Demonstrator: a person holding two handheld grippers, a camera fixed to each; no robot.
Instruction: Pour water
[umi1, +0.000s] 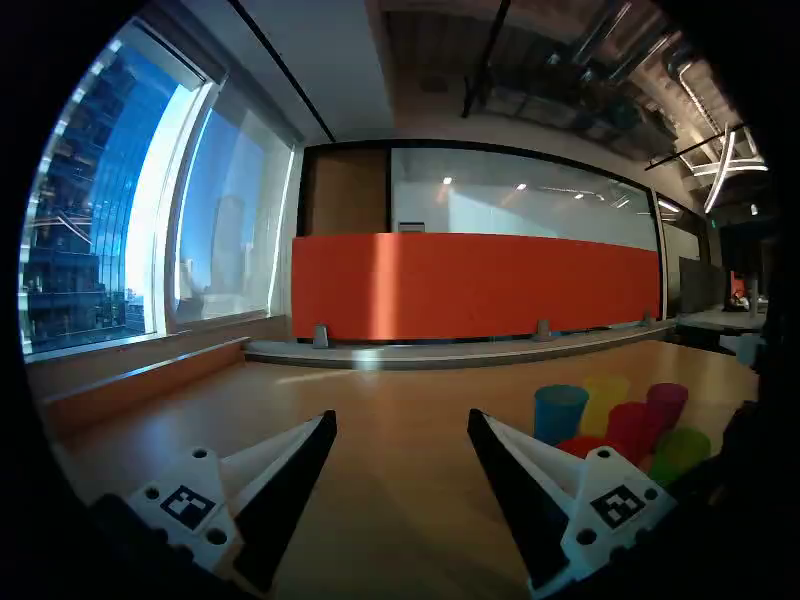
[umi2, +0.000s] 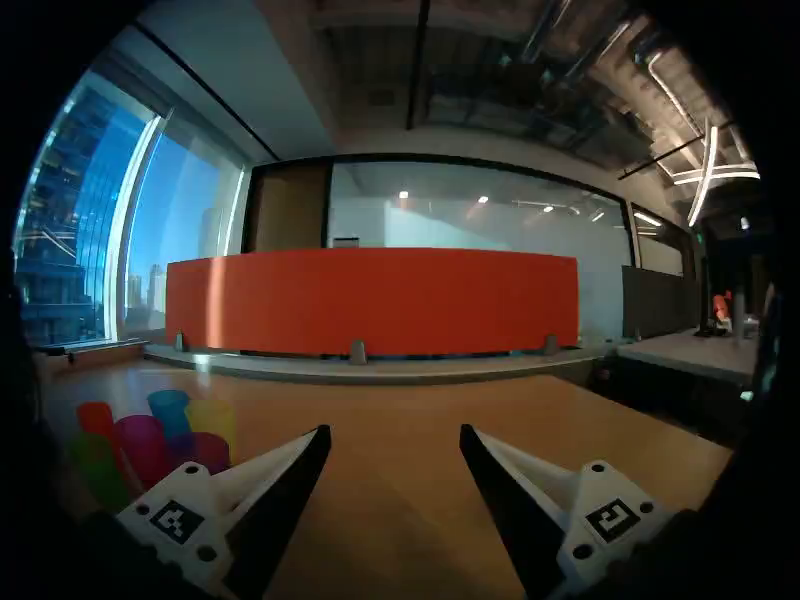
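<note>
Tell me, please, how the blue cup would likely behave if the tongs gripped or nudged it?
The blue cup looks like thin translucent plastic, so it is probably light and may flex under a firm squeeze. Standing upright and taller than wide, it could tip if pushed near the rim.

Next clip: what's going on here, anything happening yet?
A person holds two grippers over a wooden table. The left gripper and right gripper are both open and hold nothing. A cluster of coloured plastic cups stands on the table between them, untouched. No pouring has started; whether any cup holds water can't be told.
</note>
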